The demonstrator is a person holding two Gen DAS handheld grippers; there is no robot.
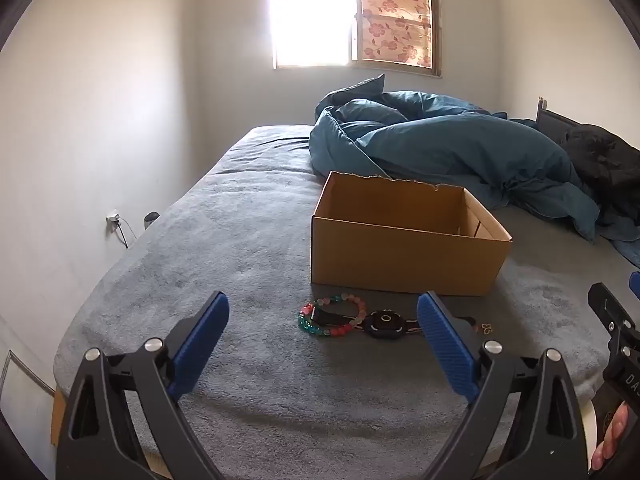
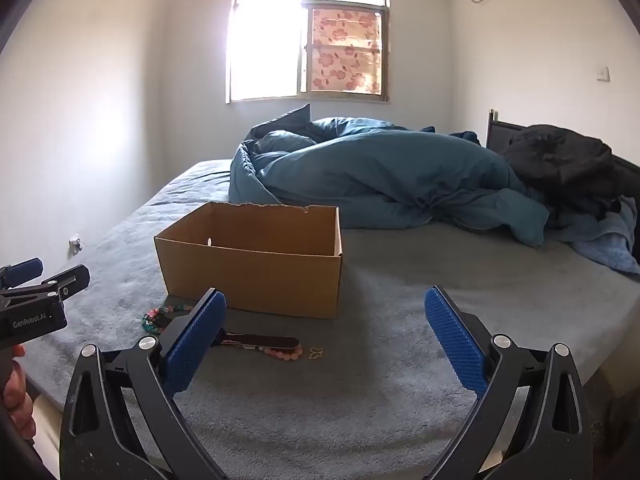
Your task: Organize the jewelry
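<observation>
Both tools, left tool (image 1: 322, 320) and right tool (image 2: 326, 316), hover wide apart and empty. The beaded bracelet (image 1: 332, 316), watch (image 1: 386, 323) and gold charm (image 2: 316, 353) lie on the bed (image 1: 240, 248) before the cardboard box (image 1: 404, 256); nothing looks packed yet.

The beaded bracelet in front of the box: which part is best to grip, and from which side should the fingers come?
Best guess: take the beaded bracelet at its left arc, coming from above with the left gripper, which is open. It lies flat on the grey blanket, so only a pinch across the beads works. The right side touches the watch, and the cardboard box stands close behind.
</observation>
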